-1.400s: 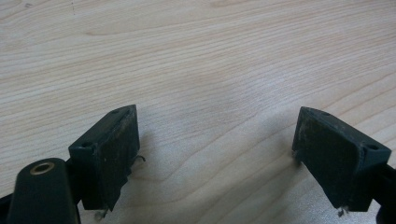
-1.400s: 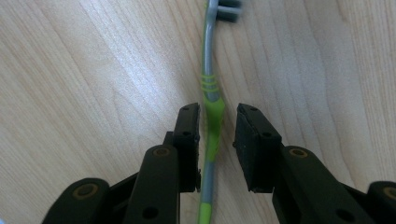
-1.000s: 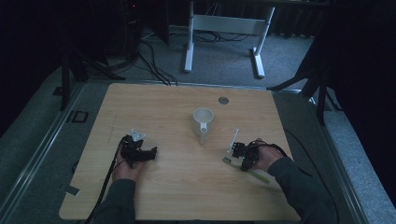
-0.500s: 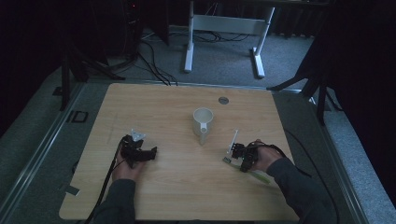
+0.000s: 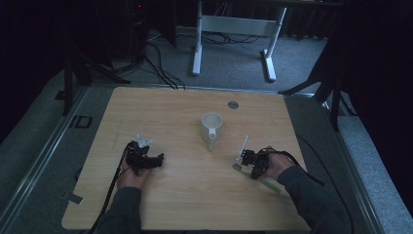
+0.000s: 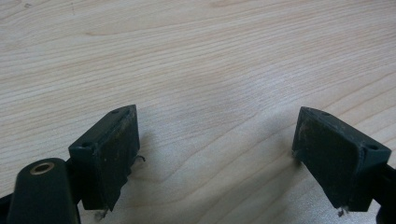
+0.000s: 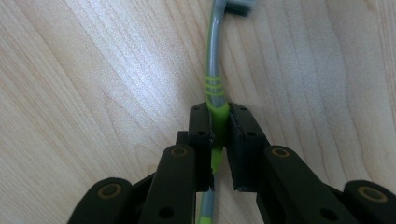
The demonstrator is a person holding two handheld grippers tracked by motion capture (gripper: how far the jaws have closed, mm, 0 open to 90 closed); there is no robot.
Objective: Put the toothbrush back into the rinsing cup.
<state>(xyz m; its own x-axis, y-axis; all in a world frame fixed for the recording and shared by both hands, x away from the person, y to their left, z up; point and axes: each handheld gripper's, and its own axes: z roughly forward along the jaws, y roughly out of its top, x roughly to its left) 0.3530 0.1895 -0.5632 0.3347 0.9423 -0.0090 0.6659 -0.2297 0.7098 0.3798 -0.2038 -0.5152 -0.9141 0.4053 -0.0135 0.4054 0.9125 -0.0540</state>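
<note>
A grey and green toothbrush [image 7: 214,70] lies along the wood, with my right gripper [image 7: 219,114] shut on its green grip. Its bristle head [image 7: 238,4] points away from the jaws. In the high view the toothbrush [image 5: 242,147] is at the table's right, just right of a white mug [image 5: 211,127], with the right gripper [image 5: 248,158] on its middle. I cannot tell whether the brush touches the table. My left gripper [image 5: 157,159] rests at the left of the table, pointing right. Its jaws [image 6: 217,121] stand wide open over bare wood.
The wooden table [image 5: 160,112] has a small round grey cap [image 5: 233,104] near its far edge. Cables trail from both grippers toward the near edge. A white desk frame [image 5: 234,29] stands on the floor beyond the table.
</note>
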